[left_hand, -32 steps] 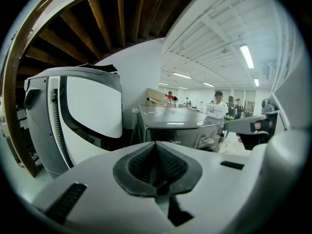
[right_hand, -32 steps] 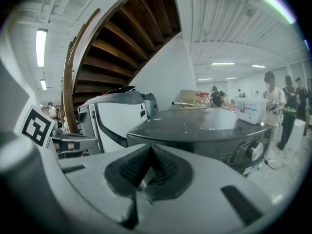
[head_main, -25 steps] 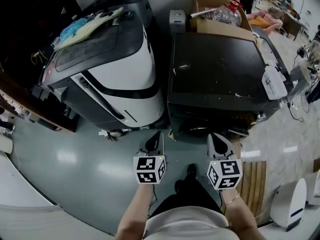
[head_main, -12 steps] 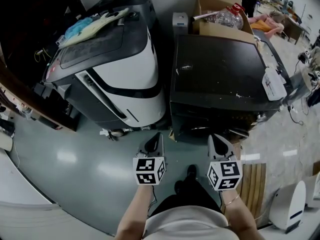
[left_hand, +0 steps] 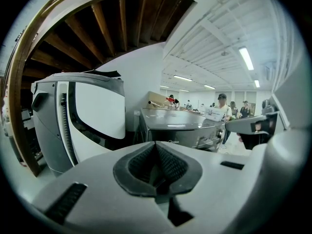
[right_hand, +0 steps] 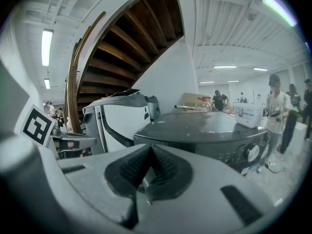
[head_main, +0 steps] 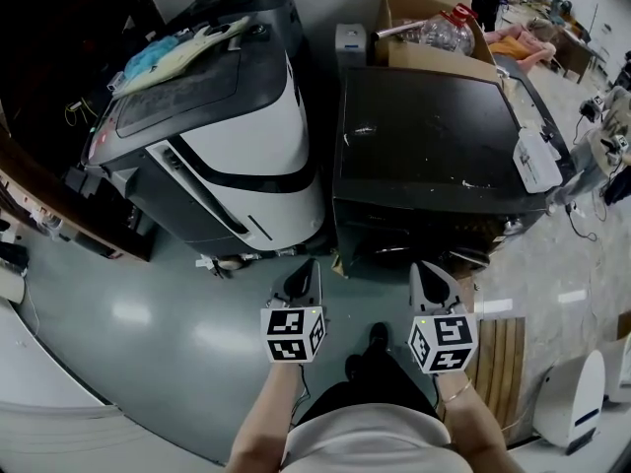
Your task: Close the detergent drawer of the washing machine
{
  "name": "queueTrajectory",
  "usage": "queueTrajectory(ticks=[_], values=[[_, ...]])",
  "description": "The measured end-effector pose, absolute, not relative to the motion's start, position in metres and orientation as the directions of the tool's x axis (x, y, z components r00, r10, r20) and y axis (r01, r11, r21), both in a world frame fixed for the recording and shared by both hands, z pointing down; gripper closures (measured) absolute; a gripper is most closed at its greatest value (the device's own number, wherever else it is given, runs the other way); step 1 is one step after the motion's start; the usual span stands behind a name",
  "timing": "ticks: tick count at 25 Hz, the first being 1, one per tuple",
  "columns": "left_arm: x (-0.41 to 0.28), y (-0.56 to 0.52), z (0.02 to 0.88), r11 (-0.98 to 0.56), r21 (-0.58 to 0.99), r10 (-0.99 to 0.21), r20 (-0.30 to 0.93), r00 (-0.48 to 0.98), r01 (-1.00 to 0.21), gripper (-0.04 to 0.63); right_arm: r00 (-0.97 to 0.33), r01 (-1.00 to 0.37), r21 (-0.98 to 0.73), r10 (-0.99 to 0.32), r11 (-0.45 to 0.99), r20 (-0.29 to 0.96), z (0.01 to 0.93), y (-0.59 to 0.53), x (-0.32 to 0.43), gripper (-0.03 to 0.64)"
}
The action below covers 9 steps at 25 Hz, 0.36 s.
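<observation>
The dark grey washing machine (head_main: pixel 424 136) stands ahead of me, its front panel (head_main: pixel 414 244) facing my grippers. In the right gripper view I see its top (right_hand: pixel 204 126) and a round knob (right_hand: pixel 252 153) on the panel. The left gripper view shows the front panel (left_hand: pixel 192 141). No view shows the detergent drawer well enough to tell how it stands. My left gripper (head_main: pixel 304 267) (left_hand: pixel 157 150) and right gripper (head_main: pixel 426 269) (right_hand: pixel 150 152) hover side by side short of the machine's front. Both are shut and hold nothing.
A white and grey machine (head_main: pixel 227 126) with cloths (head_main: pixel 177 47) on top stands close to the left. Behind are a cardboard box (head_main: pixel 434 52) and plastic bottle (head_main: pixel 444 26). A white box (head_main: pixel 539 161) sits on the washer's right edge. Wooden slats (head_main: pixel 498 363) lie on the floor at right.
</observation>
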<state>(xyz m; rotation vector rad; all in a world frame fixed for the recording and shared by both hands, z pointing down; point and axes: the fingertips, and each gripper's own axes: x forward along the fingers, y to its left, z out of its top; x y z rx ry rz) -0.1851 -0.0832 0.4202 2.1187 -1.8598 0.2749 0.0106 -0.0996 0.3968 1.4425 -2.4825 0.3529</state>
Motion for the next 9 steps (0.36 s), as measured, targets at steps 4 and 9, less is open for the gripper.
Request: queueTrajectory(ticks=[4,9], values=[[-0.1839,-0.0833,0.4189,-0.115,0.102,-0.930,0.339,0.143,-0.988,0.600,-0.479,-0.873,-0.081,-0.813,0.481,0.332,0.3972,-0.0973,0.0113,0.615],[-0.1823,-0.0829,0.4193,-0.116,0.101,-0.928,0.343,0.144,-0.988,0.600,-0.481,-0.871,-0.077,-0.810,0.486,0.335,0.3977,-0.0969,0.0113,0.615]])
